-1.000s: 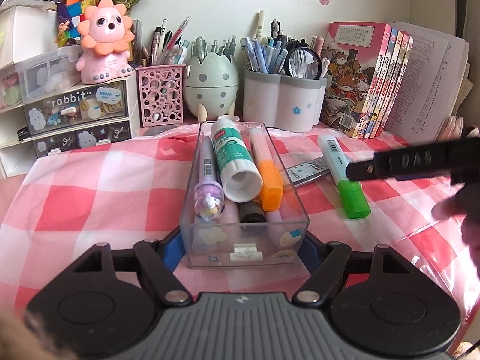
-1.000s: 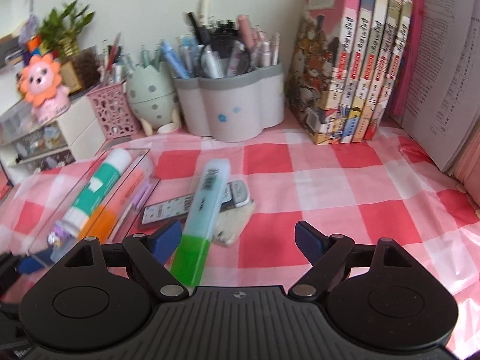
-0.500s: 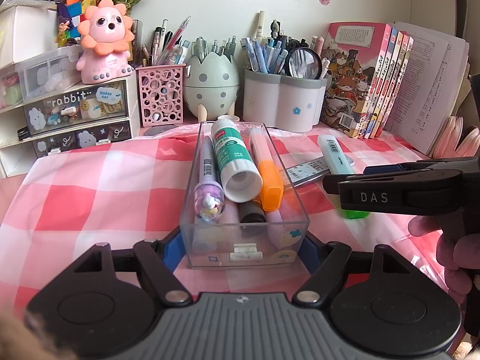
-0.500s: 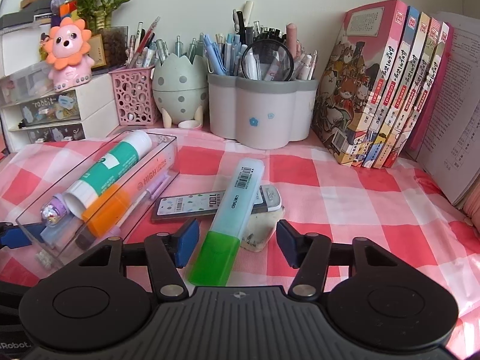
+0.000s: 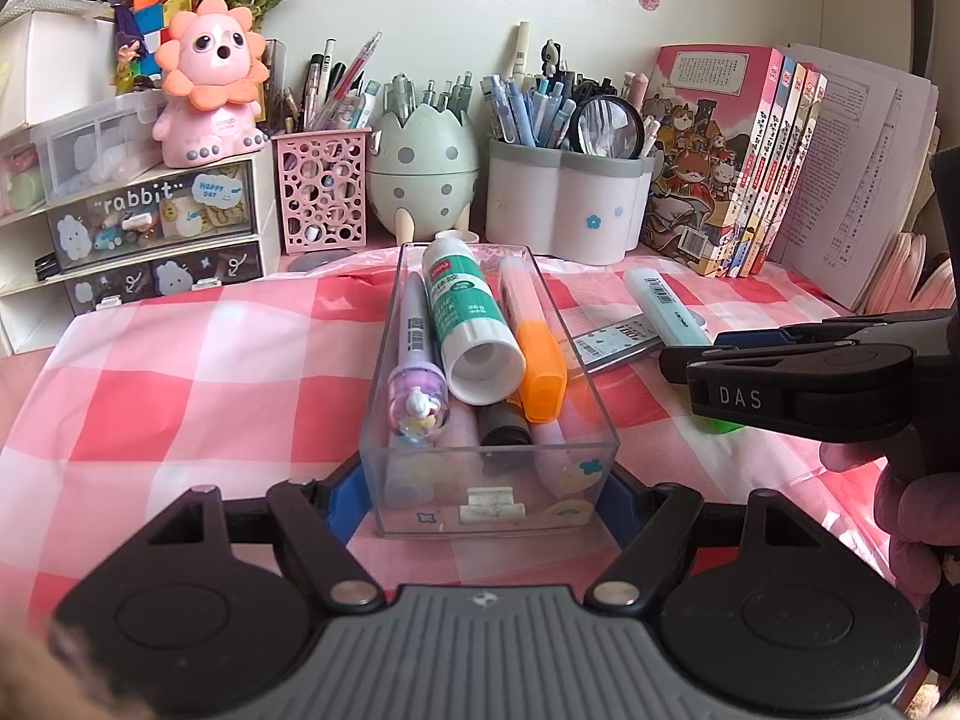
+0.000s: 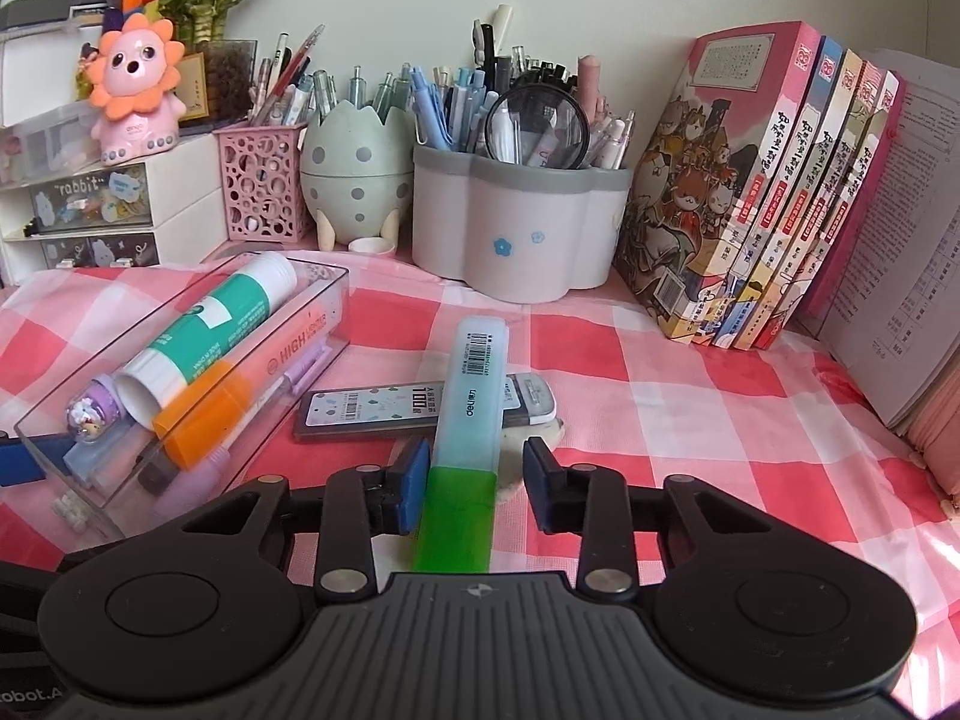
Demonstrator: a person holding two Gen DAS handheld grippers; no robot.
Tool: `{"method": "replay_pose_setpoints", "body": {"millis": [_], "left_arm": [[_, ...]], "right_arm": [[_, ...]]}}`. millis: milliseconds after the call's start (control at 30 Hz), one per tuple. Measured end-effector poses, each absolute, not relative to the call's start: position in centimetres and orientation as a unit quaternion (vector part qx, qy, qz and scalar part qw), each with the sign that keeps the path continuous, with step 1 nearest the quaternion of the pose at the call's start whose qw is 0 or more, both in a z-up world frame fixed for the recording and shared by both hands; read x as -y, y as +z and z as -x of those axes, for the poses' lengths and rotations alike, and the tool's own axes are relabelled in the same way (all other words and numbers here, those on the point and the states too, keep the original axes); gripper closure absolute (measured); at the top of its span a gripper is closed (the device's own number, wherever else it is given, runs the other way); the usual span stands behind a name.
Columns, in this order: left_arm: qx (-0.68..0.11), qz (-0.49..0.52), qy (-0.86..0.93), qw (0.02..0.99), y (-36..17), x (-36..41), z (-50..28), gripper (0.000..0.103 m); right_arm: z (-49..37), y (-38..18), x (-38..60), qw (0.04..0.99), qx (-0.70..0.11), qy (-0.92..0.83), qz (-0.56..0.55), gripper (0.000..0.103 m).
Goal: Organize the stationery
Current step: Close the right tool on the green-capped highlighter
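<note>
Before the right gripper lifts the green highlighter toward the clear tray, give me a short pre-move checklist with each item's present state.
1. Green highlighter sits between the right gripper's jaws: ok.
2. Jaws pressing it on both sides: not ok; they are closing, with a gap showing at the right-hand pad.
3. Left gripper clamped on the clear tray to steady it: ok.
4. Highlighter free to rise: ok; it lies on top of the pencil lead case, nothing over it.
5. Room in the tray: cannot tell; glue stick, orange highlighter and purple pen already fill much of it.
</note>
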State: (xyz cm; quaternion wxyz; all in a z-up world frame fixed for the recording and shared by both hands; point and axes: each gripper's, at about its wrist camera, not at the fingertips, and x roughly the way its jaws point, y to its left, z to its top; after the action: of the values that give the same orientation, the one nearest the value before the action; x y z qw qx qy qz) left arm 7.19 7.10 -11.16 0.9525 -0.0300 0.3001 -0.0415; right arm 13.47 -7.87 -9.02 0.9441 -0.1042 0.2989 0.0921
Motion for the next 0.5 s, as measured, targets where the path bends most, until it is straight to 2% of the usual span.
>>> {"method": "replay_pose_setpoints", "body": {"millis": [133, 500], "left_arm": [[-0.300, 0.030, -0.042, 0.953, -11.16, -7.09, -7.19, 0.053], [-0.300, 0.031, -0.042, 0.953, -11.14, -7.07, -7.14, 0.053]], "right_arm": [[-13.37, -8.80, 7.90, 0.944, -0.300, 0.098, 0.099, 0.079], [-13.42, -8.25, 8.29, 0.941, -0.314, 0.105, 0.069, 0.080]]}}
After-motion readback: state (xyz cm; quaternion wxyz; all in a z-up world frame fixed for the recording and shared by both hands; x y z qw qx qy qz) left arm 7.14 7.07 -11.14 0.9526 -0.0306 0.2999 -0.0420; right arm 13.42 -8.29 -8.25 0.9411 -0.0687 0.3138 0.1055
